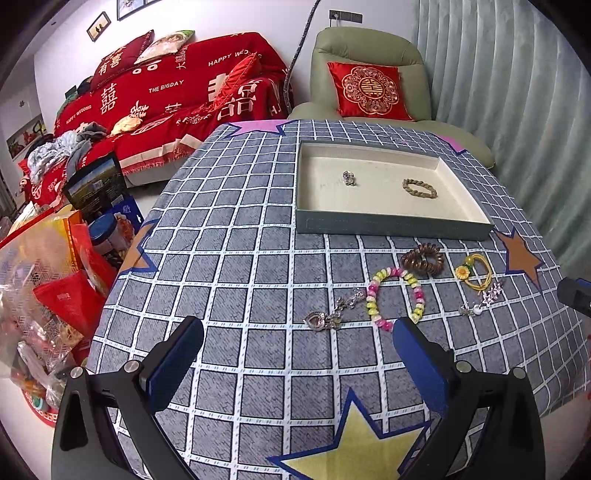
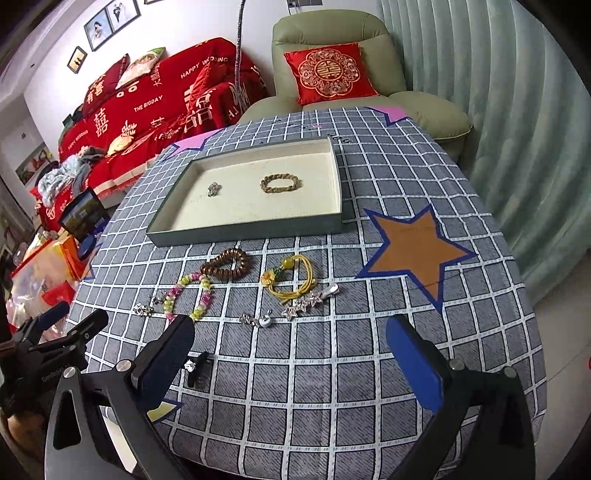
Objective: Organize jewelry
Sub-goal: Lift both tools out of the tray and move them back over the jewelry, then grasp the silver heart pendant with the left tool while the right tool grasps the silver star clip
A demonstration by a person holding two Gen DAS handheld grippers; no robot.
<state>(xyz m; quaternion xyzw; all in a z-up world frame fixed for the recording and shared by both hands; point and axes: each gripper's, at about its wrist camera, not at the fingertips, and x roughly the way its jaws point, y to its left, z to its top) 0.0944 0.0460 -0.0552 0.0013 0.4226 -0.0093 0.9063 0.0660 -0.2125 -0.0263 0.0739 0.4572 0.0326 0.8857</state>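
**Tray holding two pieces, rest loose on cloth**

Inside tray (image 2: pixel 255 230): braided bracelet (image 2: pixel 279 183) and small silver piece (image 2: pixel 214 189), well apart. Just before its near wall: brown coil tie (image 2: pixel 226 264), beaded bracelet (image 2: pixel 192 295), yellow band (image 2: pixel 291 280), star clip (image 2: pixel 303 307), silver charm (image 1: pixel 320 320). Left gripper (image 1: pixel 297 349) and right gripper (image 2: pixel 290 345) both wide open, empty, near these. Beneath, checked cloth (image 2: pixel 332 387) with stars; behind, green armchair (image 2: pixel 332 33), red sofa (image 1: pixel 166 99), curtain (image 2: pixel 498 92).

Red-draped sofa (image 1: pixel 166 103), green armchair (image 1: pixel 369 74) w/ cushion, pale curtains (image 1: pixel 517 110).
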